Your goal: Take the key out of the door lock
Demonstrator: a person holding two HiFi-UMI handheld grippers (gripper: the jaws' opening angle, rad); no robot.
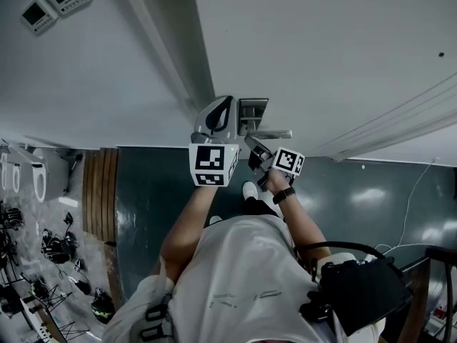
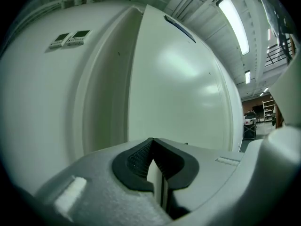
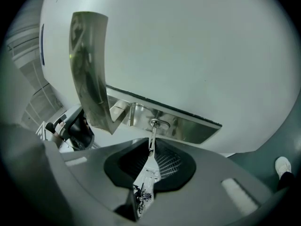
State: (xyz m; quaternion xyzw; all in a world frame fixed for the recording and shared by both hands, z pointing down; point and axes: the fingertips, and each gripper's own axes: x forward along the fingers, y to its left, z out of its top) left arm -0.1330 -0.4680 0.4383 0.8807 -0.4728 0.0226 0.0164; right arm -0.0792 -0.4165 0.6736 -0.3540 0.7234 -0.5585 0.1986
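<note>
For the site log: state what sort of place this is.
Probably a workshop or lab hall, seen at a doorway: a white door with a metal lever handle and a key in its lock, control panels on the wall, and tripods and gear on the floor.

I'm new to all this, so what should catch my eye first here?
The key in the lock plate, pinched in the fingers of the right gripper, centre of its view. Upper left, the steel door handle looms. The left gripper is shut, empty, facing the white door.
</note>
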